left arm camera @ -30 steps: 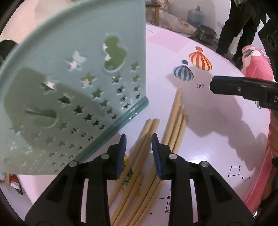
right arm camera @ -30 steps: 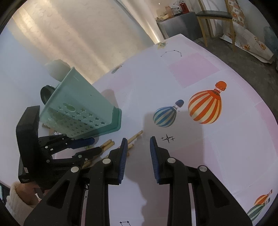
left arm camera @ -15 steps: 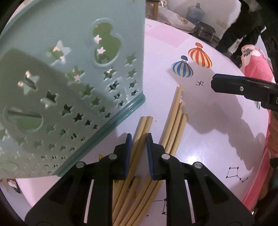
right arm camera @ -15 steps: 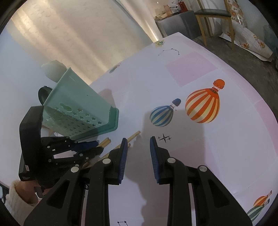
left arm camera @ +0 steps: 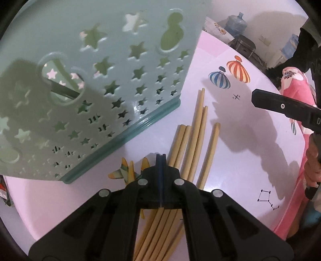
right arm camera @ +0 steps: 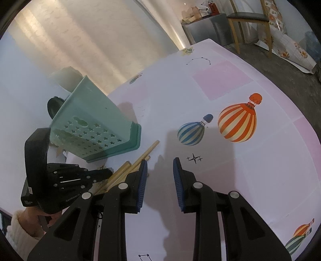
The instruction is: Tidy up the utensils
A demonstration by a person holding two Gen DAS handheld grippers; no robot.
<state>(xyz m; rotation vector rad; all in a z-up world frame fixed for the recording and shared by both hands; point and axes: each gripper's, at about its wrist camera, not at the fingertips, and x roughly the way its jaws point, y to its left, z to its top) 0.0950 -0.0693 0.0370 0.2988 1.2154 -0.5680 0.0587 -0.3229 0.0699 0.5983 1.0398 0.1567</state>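
Note:
Several bamboo chopsticks (left arm camera: 198,128) lie in a loose bundle on the tablecloth beside a teal utensil basket (left arm camera: 120,70) with star-shaped holes. My left gripper (left arm camera: 160,156) is right over the bundle's middle. Its blue pads are pressed together and I see nothing between them, while the chopsticks run underneath. In the right wrist view the basket (right arm camera: 96,128) leans over the chopsticks (right arm camera: 140,158), and the left gripper (right arm camera: 105,172) points at them. My right gripper (right arm camera: 159,160) hovers open over bare cloth just right of the chopstick tips, holding nothing.
A dark utensil handle (left arm camera: 62,90) shows through a hole in the basket. The tablecloth (right arm camera: 250,180) carries balloon prints. The table's pink edge (left arm camera: 291,210) curves at the right. A chair (right arm camera: 250,18) and a water jug (left arm camera: 235,23) stand beyond the table.
My left gripper's jaws went from apart around the chopsticks to fully together. One chopstick now lies a little off to the right of the bundle. The right gripper has stayed as it was.

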